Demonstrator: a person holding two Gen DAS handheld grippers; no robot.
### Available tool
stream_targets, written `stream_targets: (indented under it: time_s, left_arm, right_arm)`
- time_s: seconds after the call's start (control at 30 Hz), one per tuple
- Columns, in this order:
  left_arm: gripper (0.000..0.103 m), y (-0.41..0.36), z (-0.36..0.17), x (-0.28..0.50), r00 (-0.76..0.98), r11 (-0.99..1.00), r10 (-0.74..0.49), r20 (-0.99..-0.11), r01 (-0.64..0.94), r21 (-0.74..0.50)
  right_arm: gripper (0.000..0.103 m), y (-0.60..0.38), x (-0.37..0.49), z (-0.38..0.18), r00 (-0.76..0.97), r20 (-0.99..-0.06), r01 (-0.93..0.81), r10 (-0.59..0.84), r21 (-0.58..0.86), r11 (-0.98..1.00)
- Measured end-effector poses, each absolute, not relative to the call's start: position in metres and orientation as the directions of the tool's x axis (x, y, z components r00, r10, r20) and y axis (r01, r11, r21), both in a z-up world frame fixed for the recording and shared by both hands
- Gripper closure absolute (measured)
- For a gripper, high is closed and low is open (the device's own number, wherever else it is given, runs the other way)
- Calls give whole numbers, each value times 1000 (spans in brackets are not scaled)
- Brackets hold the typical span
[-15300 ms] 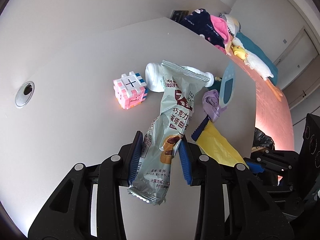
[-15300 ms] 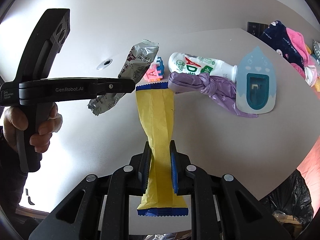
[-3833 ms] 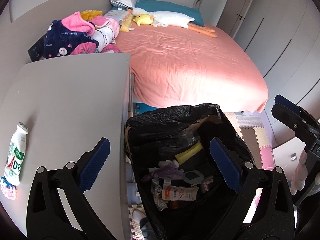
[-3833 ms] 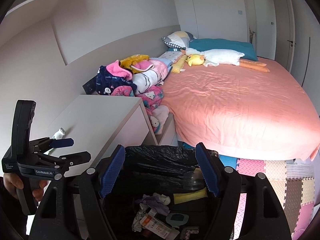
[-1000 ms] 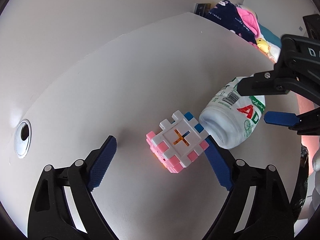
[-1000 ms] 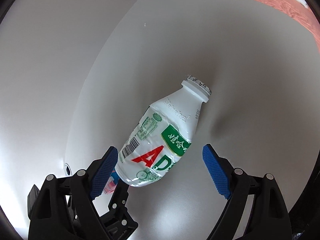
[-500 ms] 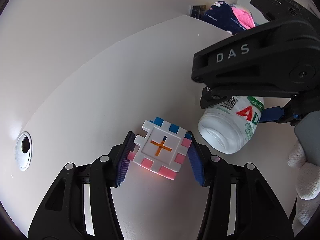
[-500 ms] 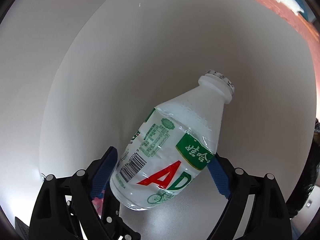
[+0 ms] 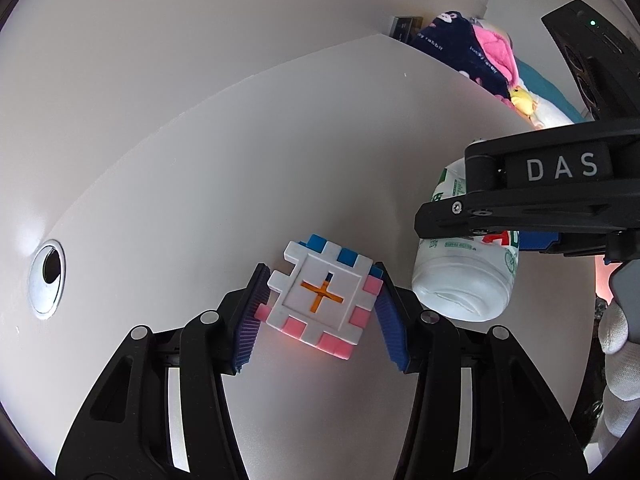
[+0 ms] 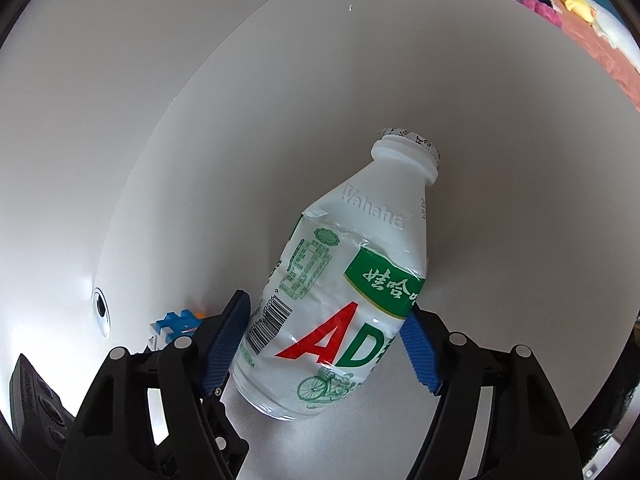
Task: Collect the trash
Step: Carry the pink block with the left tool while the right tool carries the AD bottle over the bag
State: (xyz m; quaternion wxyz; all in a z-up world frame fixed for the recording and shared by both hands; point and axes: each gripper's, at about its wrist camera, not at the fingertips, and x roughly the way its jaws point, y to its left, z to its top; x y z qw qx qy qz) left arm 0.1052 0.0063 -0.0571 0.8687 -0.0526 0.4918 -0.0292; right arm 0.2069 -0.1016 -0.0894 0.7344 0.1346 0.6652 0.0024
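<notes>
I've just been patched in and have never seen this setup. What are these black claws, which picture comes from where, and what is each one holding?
No robot here: a person holds a hand-operated gripper in each hand, each with a camera looking along its two blue-padded fingers. In the left camera's view, the left gripper has just closed its jaws on a pink, white and blue puzzle cube on the white desk. The black tool marked DAS at the right of that view is the other gripper. In the right camera's view, the right gripper has just been closing its jaws, and its pads now meet the sides of a white drink bottle that lies on its side.
</notes>
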Motion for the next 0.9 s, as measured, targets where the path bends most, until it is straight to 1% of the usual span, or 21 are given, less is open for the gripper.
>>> stream_targets:
  time_s: [0.1,0.2,0.3,0.67,0.9]
  left_arm:
    - [52,3,-53,103,520,993,-104,-848,10,-116]
    - [52,-4,-51,108,526,994,-103,-845,21,-108]
    - [52,-9,-48,109,523,994,-99,-846,22,-103]
    - [52,-40,-24,99,546,991,-132,-827,85,-102]
    - [52,-69,-11,102,552,985,-166,-817,129,-113]
  right_arm:
    - [33,-115,200,-78,131,-971,180,200,222,958]
    - [50,-125,199,-75,146,-965,180,217,242,954]
    - [56,-139,205,-82,135,-955,175,265,287,942]
    - [56,-178,187,-70,182,-943,213,278,313,925]
    - [56,-192,170,-65,199,-946,219,255,296,930]
